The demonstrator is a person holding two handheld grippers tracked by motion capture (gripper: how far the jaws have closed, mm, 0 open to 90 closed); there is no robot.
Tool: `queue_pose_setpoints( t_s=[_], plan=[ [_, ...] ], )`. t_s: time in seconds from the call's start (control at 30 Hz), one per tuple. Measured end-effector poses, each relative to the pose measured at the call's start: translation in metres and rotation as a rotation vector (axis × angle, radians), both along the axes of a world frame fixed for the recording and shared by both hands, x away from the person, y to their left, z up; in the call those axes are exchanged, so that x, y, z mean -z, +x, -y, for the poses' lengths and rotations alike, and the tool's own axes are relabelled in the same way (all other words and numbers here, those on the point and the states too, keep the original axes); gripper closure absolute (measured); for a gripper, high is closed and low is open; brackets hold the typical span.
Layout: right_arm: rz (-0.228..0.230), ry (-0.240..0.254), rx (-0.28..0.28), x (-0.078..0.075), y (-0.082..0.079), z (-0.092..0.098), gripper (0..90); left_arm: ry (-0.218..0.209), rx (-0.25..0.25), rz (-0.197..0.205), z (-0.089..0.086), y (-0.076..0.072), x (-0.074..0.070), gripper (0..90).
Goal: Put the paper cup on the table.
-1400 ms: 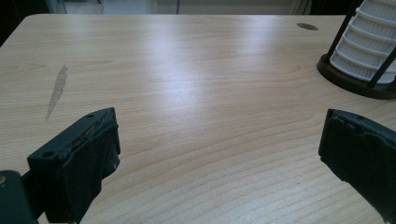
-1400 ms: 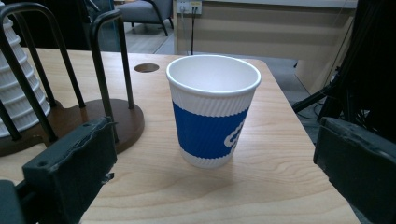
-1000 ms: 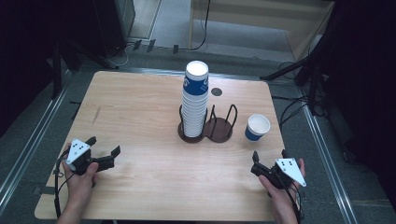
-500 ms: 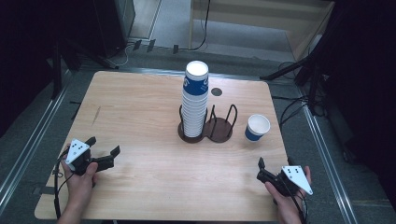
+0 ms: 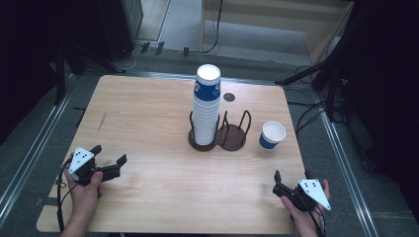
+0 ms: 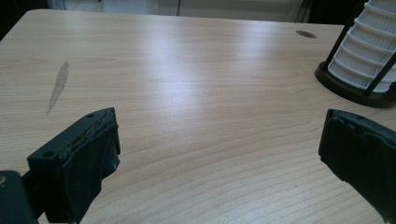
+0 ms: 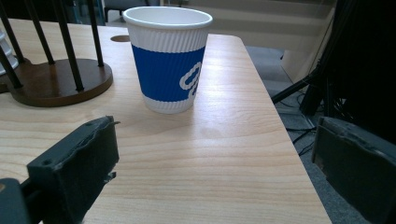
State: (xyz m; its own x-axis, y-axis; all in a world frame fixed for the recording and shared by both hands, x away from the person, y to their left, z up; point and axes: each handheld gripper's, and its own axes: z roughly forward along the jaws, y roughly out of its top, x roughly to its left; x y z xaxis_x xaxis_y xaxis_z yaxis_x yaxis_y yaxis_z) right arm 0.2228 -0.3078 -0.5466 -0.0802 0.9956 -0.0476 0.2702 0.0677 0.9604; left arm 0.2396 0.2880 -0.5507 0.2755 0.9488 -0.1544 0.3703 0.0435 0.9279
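Pale wooden table (image 5: pixel 163 123) amid dark floor cables (image 5: pixel 306 116).

The single cup (image 7: pixel 168 58) is white with a ribbed wall and a broad blue band bearing a white looped mark. The stack of cups (image 5: pixel 206 106) is white and ribbed too — blue at the top cup. Their holder (image 5: pixel 231 136) has a dark brown base and black wire posts. The counter (image 5: pixel 148 113) is pale wood grain with one greyish streak (image 6: pixel 58 86). Both grippers' fingers (image 7: pixel 77 163) are black.
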Motion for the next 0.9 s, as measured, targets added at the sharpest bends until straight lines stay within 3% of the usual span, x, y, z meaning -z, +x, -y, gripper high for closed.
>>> queue_pose_setpoints(
  t_s=[0.1, 0.27, 0.43, 0.53, 0.9],
  plan=[
    [-0.007, 0.002, 0.019, -0.0001, -0.0007, -0.0003, 5.1, 0.014, -0.006, -0.014, 0.0013, 0.0016, -0.0002, 0.0],
    [-0.086, -0.04, 0.012, 0.0, -0.0005, -0.0029, 5.9, 0.027, -0.009, -0.027, 0.0027, 0.0039, -0.0005, 0.0],
    [-0.146, 0.006, 0.04, -0.0005, 0.0053, 0.0013, 6.5, 0.026, -0.014, -0.041, 0.0024, 0.0053, -0.0005, 0.0],
    [-0.15, 0.028, 0.049, -0.0005, 0.0058, 0.0039, 6.5, 0.029, -0.012, -0.043, 0.0023, 0.0053, -0.0005, 0.0],
    [-0.158, 0.026, 0.059, -0.0005, 0.0065, 0.0034, 6.6, 0.023, -0.014, -0.044, 0.0022, 0.0056, -0.0004, 0.0]
  ],
)
